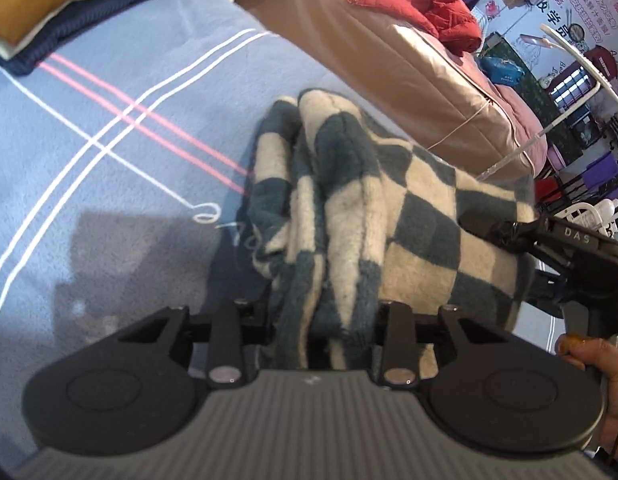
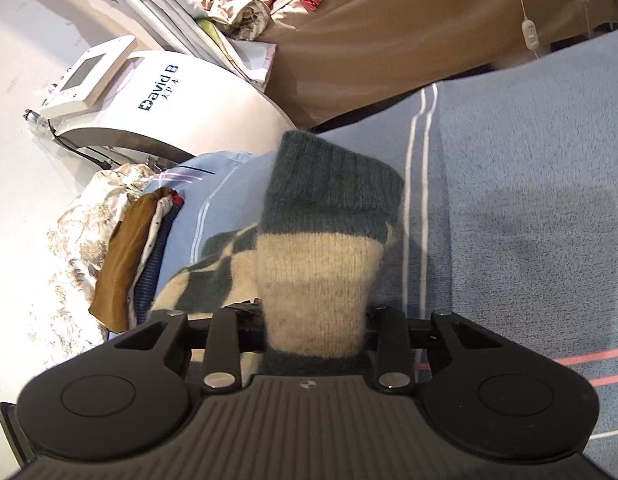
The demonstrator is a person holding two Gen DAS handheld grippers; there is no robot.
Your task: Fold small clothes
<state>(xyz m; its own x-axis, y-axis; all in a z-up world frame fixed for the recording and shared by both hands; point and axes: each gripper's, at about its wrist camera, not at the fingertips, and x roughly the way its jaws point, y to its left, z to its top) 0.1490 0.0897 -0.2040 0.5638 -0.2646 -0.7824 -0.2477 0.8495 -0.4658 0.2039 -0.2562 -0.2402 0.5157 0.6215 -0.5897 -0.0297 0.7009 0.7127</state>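
Both claws hold one checked fleece garment (image 1: 349, 208) above my blue blanket (image 1: 109, 168): left claw (image 1: 327, 320) pinched on bunched folds, right claw (image 2: 315, 320) clamped on a ribbed cuff (image 2: 329, 200). I judge it soft, light, limp; take hems or cuffs, not the middle. Farther off, at the blanket's edge, lies a stack of folded clothes (image 1: 49, 8). No containers noted.

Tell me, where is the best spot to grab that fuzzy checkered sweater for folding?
Probably at its two outer ends, one per hand, coming from above and the near side. The checkered sweater lies bunched in soft folds on the blue blanket, so thick edges pinch easily. The left gripper has a bunched fold; the right gripper has the ribbed cuff.
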